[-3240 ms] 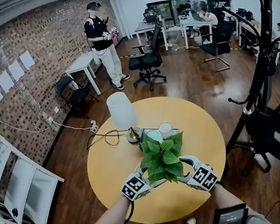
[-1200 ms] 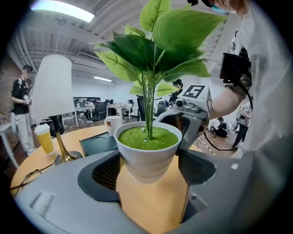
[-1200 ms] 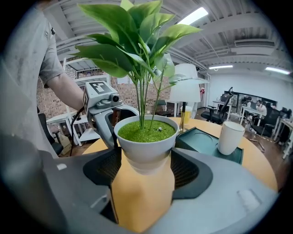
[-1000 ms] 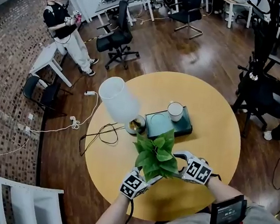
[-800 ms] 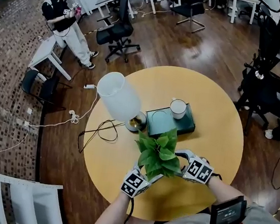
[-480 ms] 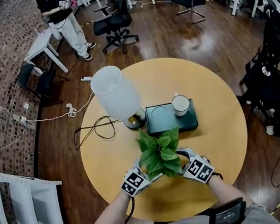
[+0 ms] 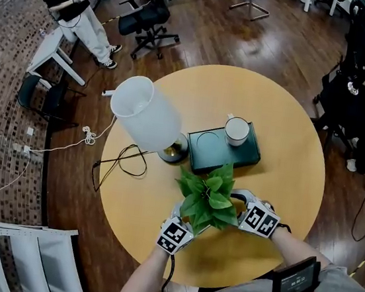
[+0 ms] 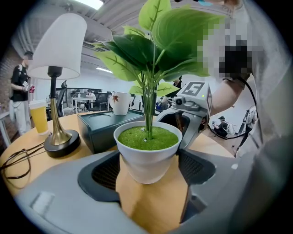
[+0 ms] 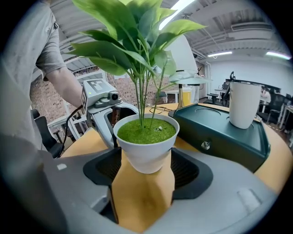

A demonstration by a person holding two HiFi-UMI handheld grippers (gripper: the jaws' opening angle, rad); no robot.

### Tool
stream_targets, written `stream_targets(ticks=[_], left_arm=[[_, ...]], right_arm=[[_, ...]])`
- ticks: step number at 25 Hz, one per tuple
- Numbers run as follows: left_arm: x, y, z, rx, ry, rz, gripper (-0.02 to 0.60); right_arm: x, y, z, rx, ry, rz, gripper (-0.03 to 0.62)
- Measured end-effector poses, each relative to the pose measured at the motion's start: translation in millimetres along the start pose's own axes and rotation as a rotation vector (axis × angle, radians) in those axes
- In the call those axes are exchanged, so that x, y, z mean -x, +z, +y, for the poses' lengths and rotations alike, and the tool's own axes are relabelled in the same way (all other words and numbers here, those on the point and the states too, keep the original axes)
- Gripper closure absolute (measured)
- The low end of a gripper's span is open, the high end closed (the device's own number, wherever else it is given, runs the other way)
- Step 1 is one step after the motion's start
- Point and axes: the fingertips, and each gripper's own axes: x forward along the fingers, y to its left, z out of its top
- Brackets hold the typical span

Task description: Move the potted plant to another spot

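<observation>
You have the potted plant [image 7: 208, 195] upright near the edge of the surface [image 7: 279, 121] closest to you, just short of the dark green tray [image 7: 224, 146]. Your left gripper [image 7: 186, 221] and right gripper [image 7: 236, 204] face each other across it, each with its fingers [image 8: 103, 170] spread wide and pressed on the pot's sides. I can't tell whether its base touches the wood. The stem stands vertical, so the set-down likely wants a straight drop, then each hand backing off its own way.
</observation>
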Motion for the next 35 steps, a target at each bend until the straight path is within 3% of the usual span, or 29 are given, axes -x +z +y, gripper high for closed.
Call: stream_targets(ticks=[17,19,25,30,35], left_arm=[[-3,-12,-7,-0.072,0.047,0.019,0.176],[-2,-16,-7,-0.083,0.056,0.029,0.15],[12,-17,-9,-0.073,0.075,0.03,0.149],[32,-9,-20,-0.05,0.102,0.002,0.175],[53,-6,-55,-0.057,0.108,-0.034,0.264]], right_arm=[[-3,-9,4,0.061,-0.04,0.025,0.264],[-2,-9,4,0.053,-0.037,0.019,0.263],[9,-4,6,0.053,-0.054,0.008,0.263],[29,3,19,0.056,-0.08,0.001,0.263],[53,7,49,0.059,-0.117,-0.023,0.286]])
